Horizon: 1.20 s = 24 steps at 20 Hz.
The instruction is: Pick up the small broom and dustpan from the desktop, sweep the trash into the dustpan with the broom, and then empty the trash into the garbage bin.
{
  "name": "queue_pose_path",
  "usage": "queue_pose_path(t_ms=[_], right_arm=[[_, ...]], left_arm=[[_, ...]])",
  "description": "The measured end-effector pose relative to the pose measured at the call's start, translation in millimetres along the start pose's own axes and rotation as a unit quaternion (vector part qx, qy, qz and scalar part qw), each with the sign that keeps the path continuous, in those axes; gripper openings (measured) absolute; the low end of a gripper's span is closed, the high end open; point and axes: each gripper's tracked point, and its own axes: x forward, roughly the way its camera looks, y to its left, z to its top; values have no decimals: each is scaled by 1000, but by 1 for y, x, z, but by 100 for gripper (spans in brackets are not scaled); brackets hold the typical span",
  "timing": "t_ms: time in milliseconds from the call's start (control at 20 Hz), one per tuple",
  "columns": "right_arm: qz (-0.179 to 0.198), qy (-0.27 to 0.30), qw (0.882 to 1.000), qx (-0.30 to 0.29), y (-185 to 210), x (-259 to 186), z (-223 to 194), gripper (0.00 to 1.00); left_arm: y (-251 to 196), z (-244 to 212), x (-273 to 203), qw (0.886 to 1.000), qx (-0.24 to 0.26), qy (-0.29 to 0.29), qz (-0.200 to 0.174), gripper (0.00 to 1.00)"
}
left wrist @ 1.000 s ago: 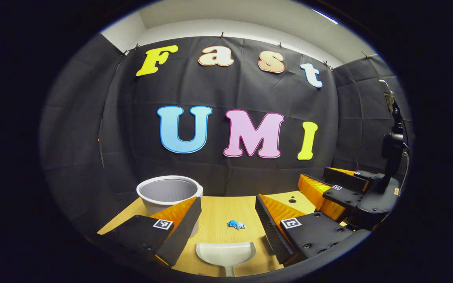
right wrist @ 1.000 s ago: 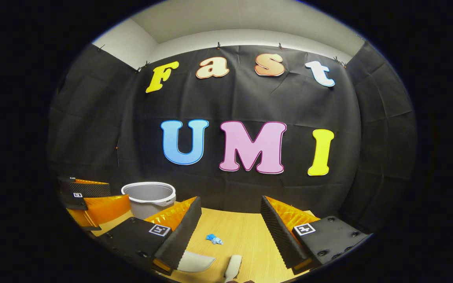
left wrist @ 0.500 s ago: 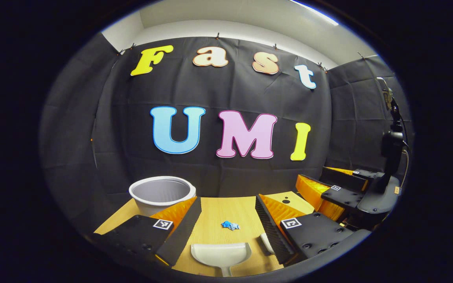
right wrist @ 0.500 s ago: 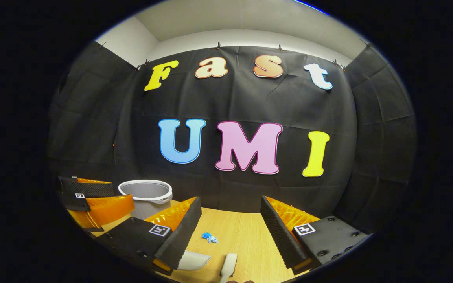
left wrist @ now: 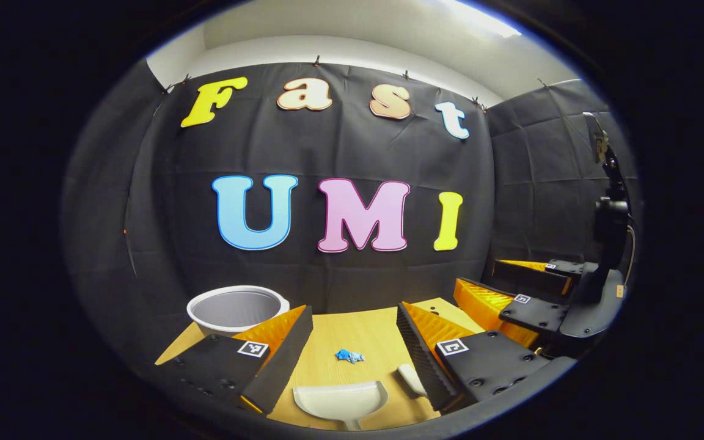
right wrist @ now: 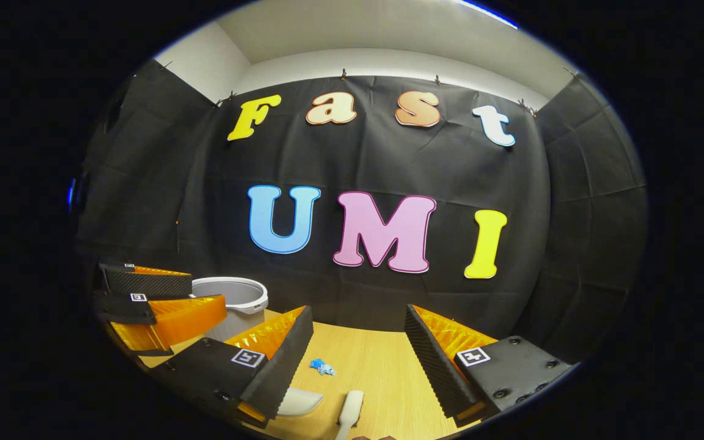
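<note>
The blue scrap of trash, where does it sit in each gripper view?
Left gripper view: blue trash low centre on the desk, just beyond the dustpan.
Right gripper view: blue trash low, left of centre, beside that gripper's left finger.
Shared landmark: the garbage bin.

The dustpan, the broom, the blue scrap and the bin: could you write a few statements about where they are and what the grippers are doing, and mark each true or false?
1. The dustpan lies on the wooden desktop. True.
2. The blue scrap of trash is already inside the dustpan. False: it lies on the desktop beyond the dustpan.
3. The left gripper is open and holds nothing. True.
4. The right gripper is clamped on the broom. False: it is open, and the broom lies on the desktop between its fingers.
5. The garbage bin stands upright at the far left of the desktop. True.
</note>
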Motion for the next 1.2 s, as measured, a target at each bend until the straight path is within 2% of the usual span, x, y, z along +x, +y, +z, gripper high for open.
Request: queue_pose_path(t_ms=[200,450,700,950,1200], right_arm=[[-11,4,1000,-8,3,-12,2,97],[-21,0,1000,-8,22,-34,2,98],[-26,-8,1000,-11,41,-56,4,98],[-55,6,998,-22,25,-73,-2,98],[-63,28,997,-23,5,-55,-11,98]], left_arm=[[-1,6,-15,1000,-4,-15,-2,82],[14,-15,-39,1000,13,-9,-4,82],[23,-57,-60,999,-47,16,-7,82],[23,-74,-67,996,-67,49,-18,82],[10,-112,-47,990,-79,116,-28,81]])
